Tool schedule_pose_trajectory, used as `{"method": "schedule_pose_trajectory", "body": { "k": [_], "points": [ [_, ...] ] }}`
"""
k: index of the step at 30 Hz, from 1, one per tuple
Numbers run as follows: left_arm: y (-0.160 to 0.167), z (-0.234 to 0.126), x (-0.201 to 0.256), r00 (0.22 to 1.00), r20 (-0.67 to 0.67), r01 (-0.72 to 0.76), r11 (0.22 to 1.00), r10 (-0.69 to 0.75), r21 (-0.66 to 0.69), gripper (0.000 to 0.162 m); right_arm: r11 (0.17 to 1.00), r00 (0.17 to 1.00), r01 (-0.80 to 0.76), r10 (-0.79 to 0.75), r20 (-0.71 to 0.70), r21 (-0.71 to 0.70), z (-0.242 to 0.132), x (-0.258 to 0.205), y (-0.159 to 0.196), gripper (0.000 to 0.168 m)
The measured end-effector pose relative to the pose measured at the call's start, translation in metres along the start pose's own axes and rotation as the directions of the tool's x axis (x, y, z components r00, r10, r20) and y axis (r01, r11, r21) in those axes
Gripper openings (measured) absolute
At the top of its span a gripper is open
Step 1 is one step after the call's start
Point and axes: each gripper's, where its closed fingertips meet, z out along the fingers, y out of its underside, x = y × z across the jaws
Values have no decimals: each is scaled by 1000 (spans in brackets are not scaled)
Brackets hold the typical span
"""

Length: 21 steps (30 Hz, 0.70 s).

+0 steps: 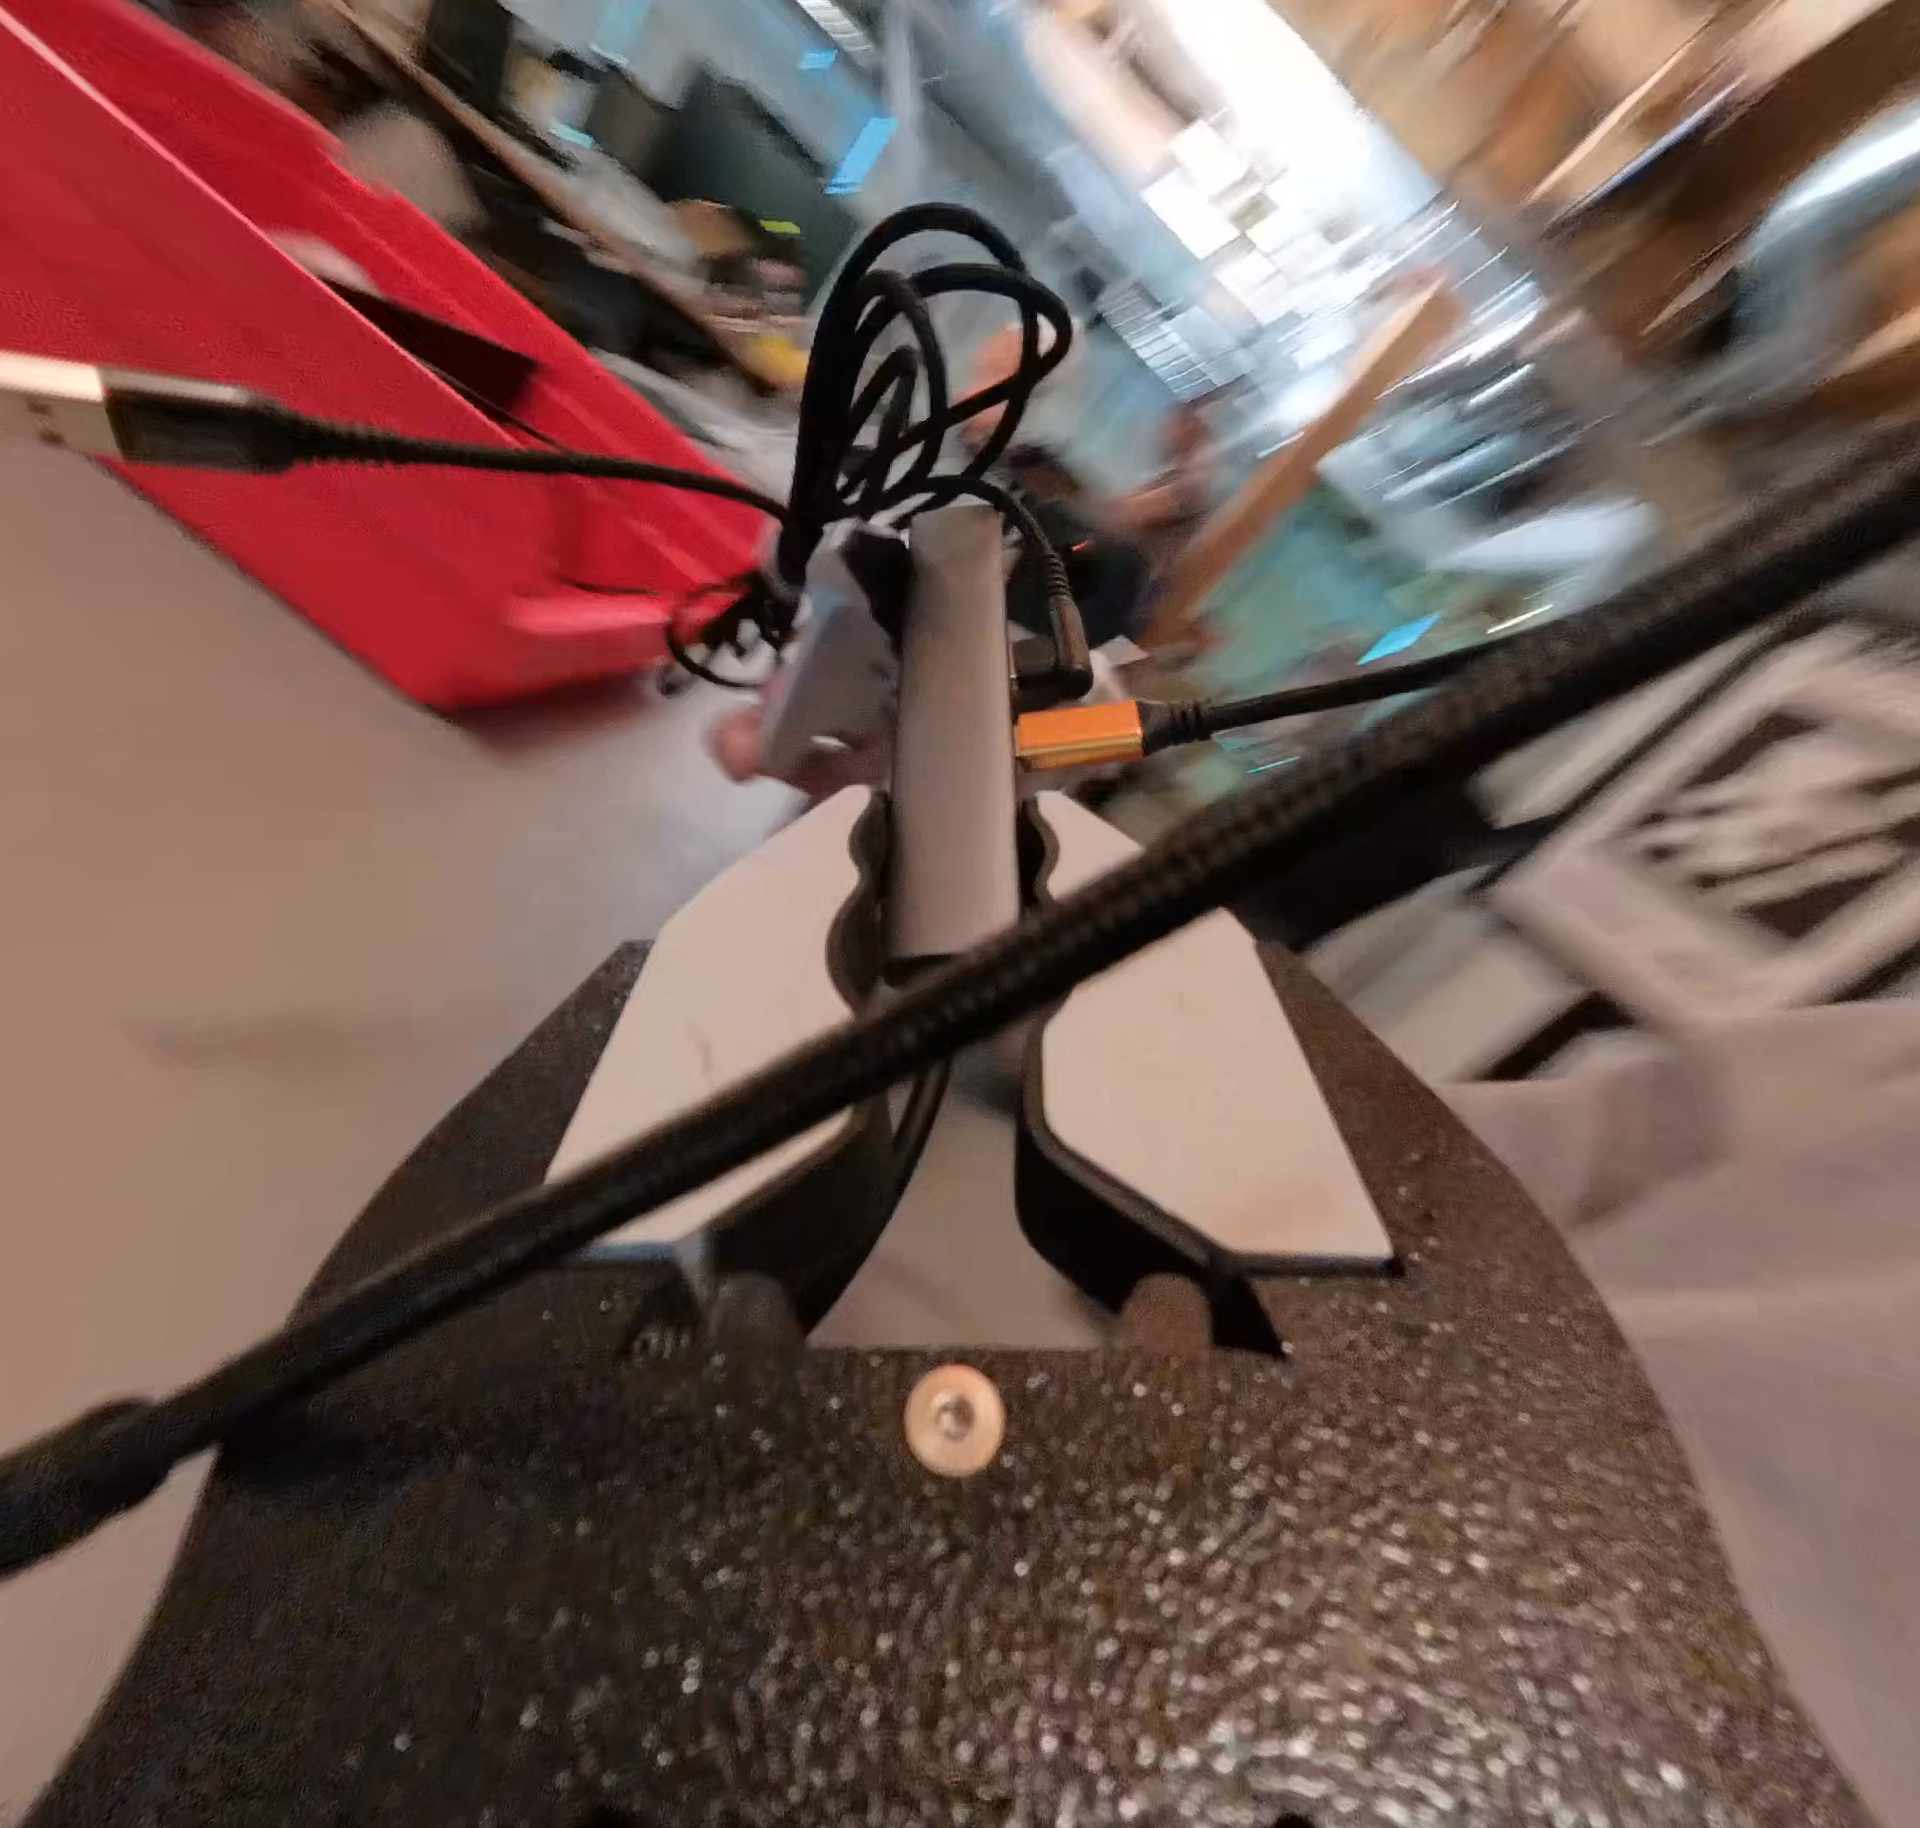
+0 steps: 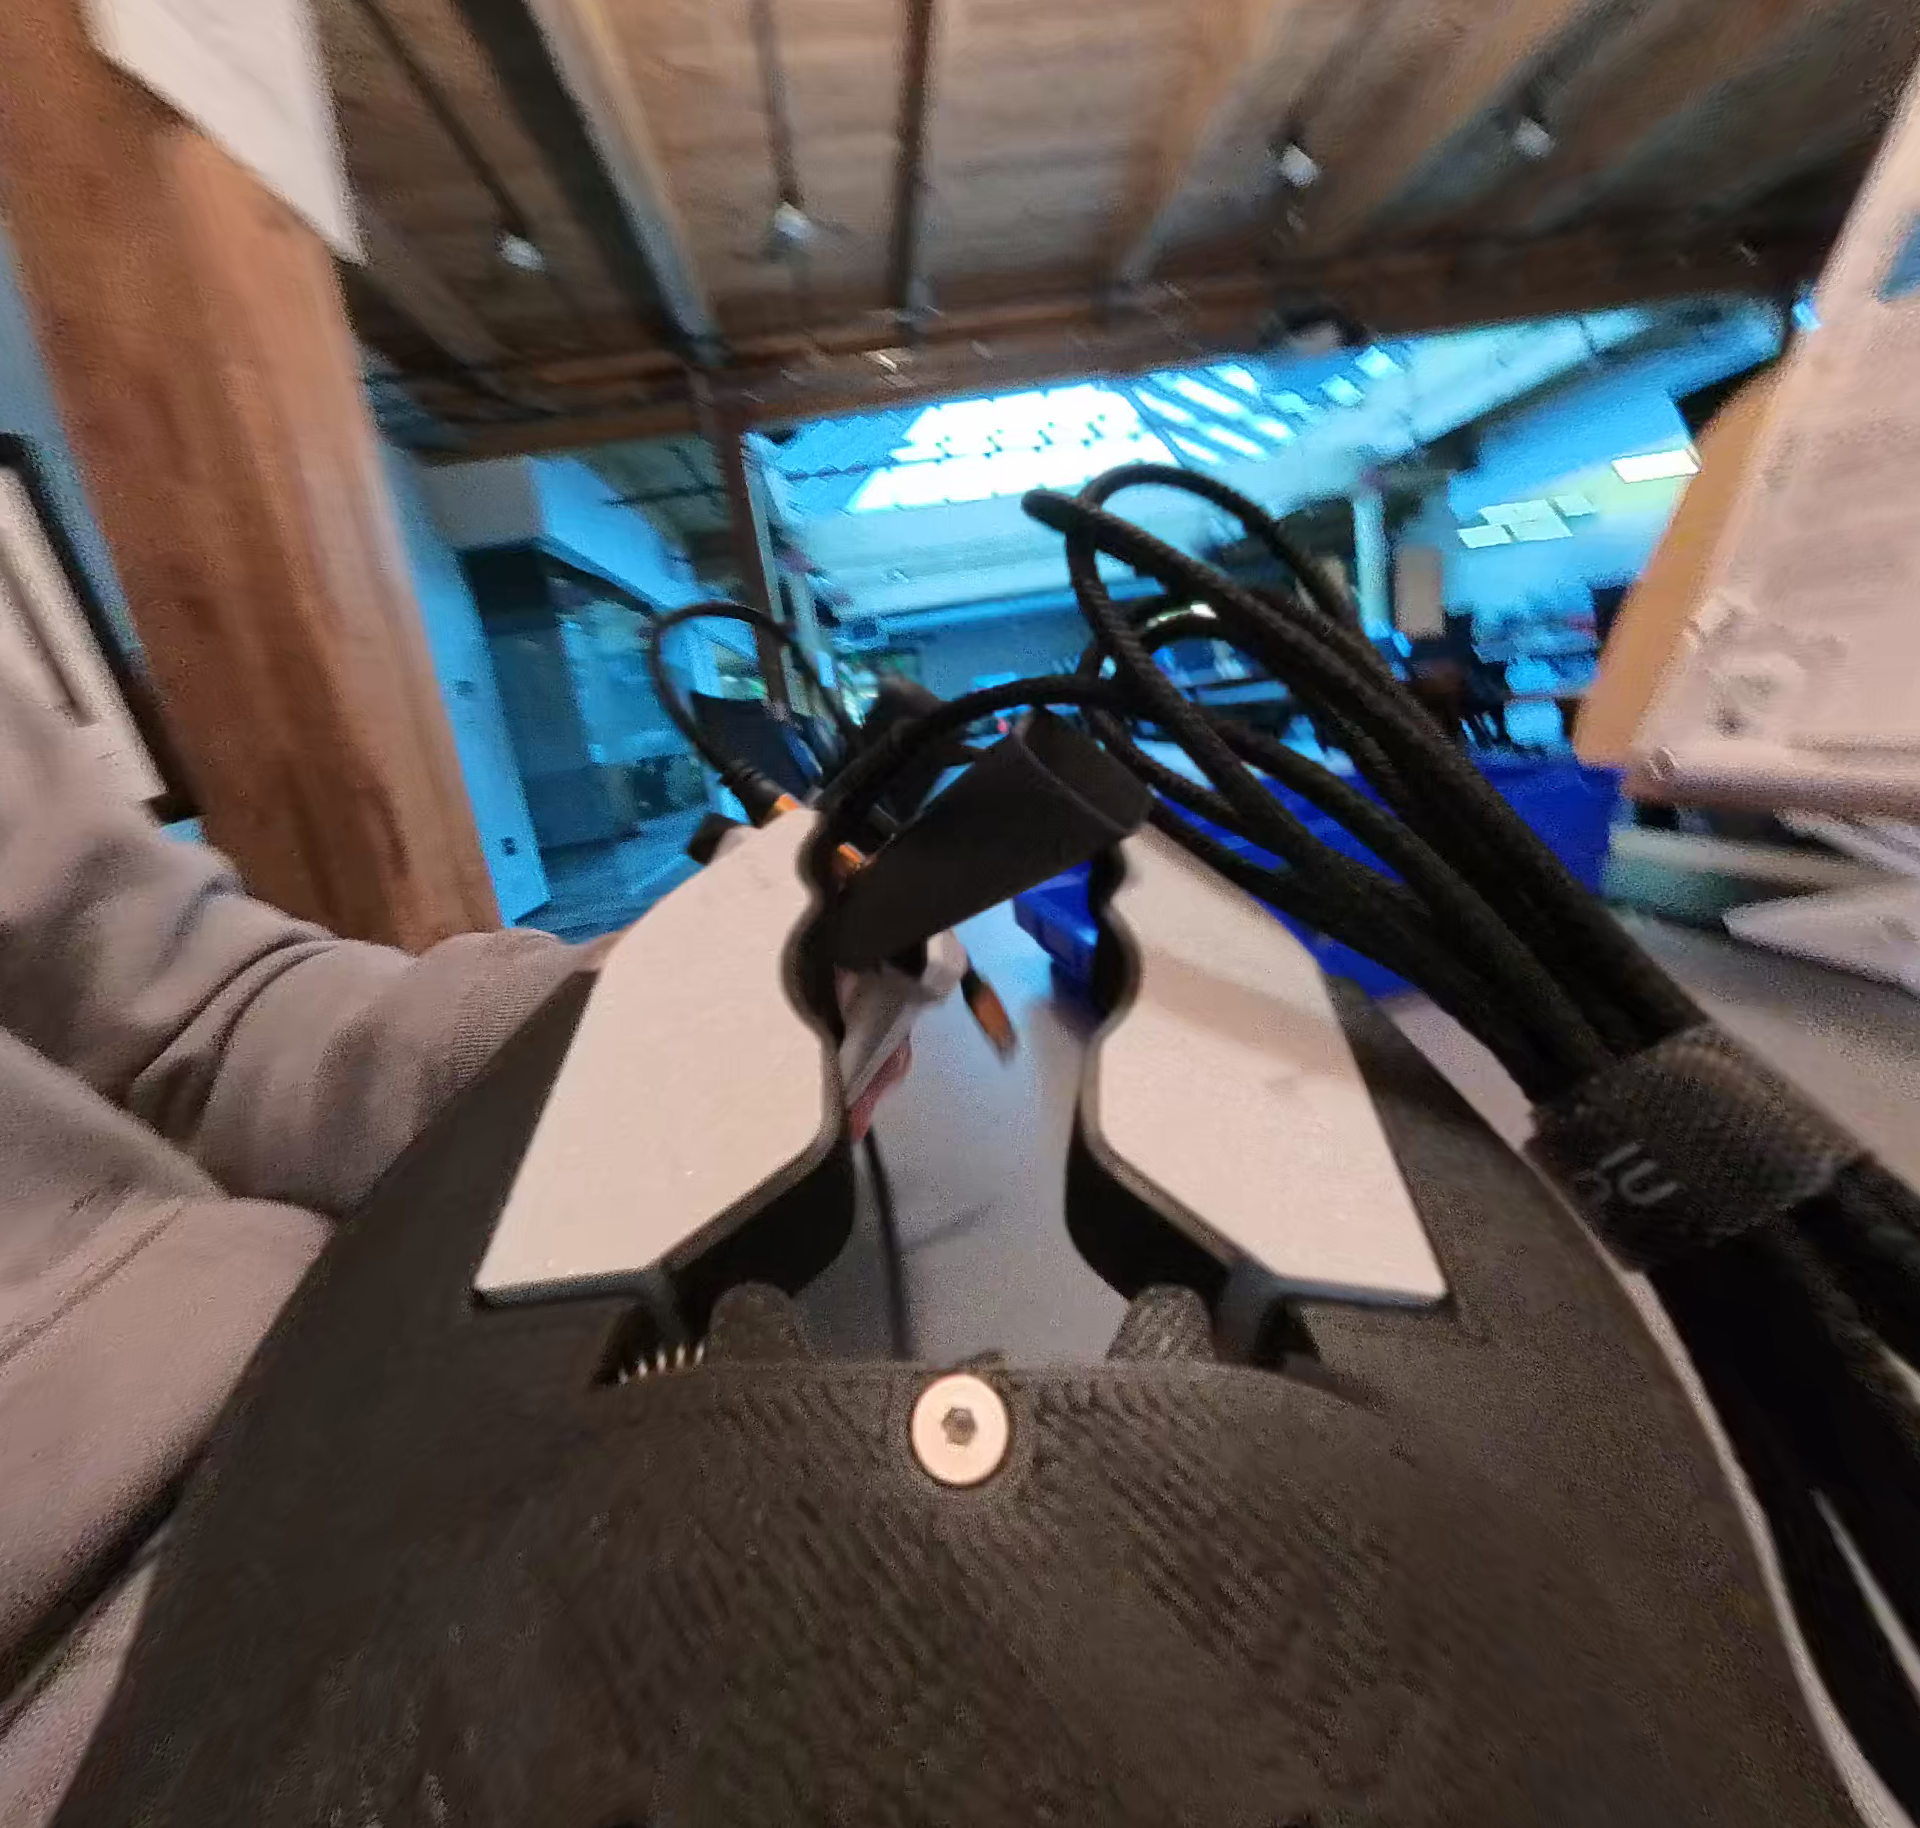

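In the left wrist view my left gripper [image 1: 954, 822] is shut on a slim grey hub [image 1: 951, 656] that stands up between the jaws. An orange-shelled plug [image 1: 1081, 734] and a black plug [image 1: 1055, 635] go into its right side. Looped black cables [image 1: 925, 376] rise above it, and a loose silver USB plug [image 1: 62, 412] hangs at the far left. A small silver adapter [image 1: 831, 677] sits on its left. In the right wrist view my right gripper [image 2: 971, 848] is shut on a flat black piece [image 2: 987, 833], tilted, with orange plug ends [image 2: 847, 859] beside it.
A thick braided cable [image 1: 935, 1009] crosses in front of the left gripper. A red bin [image 1: 260, 324] stands on the grey table [image 1: 312, 895]. A black cable bundle with a strap tie [image 2: 1704, 1144] runs along the right gripper. A grey sleeve [image 2: 156, 1051] is at the left, blue bins [image 2: 1558, 802] behind.
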Motion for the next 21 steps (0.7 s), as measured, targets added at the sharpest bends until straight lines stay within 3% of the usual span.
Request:
{"method": "schedule_pose_trajectory", "body": {
  "k": [2, 4, 7, 9, 12, 14, 18, 21],
  "points": [
    [-13, -10, -16, 916, 237, -310, 946, 324, -94, 23, 995, 993, -61, 53, -102, -84, 6, 15, 11, 56],
    [-28, -23, -29, 700, 419, -515, 815, 578, -265, 23, 989, 984, -90, 69, -164, -121, 8, 21, 15, 61],
    [-50, -43, -37, 364, 549, -597, 641, 752, -482, 23, 964, 978, -163, 130, -163, -209, 12, 16, 20, 60],
    [-59, -50, -35, 231, 575, -618, 575, 785, -536, 23, 965, 986, -124, 93, -139, -232, 16, 6, 16, 50],
    [-61, -49, -31, 114, 554, -641, 487, 825, -593, 23, 978, 969, -103, 57, -242, -181, 23, 10, 3, 40],
    [-57, -47, -30, 70, 540, -651, 448, 839, -612, 23, 978, 975, -92, 50, -218, -186, 30, 2, 0, 39],
    [-51, -46, -29, 4, 535, -641, 413, 845, -647, 23, 891, 952, 89, -208, -226, -445, 30, 4, 30, 29],
    [-51, -52, -30, -47, 584, -632, 429, 810, -645, 23, 835, 921, 159, -318, -227, -527, 31, 9, 47, 20]
  ]
}}
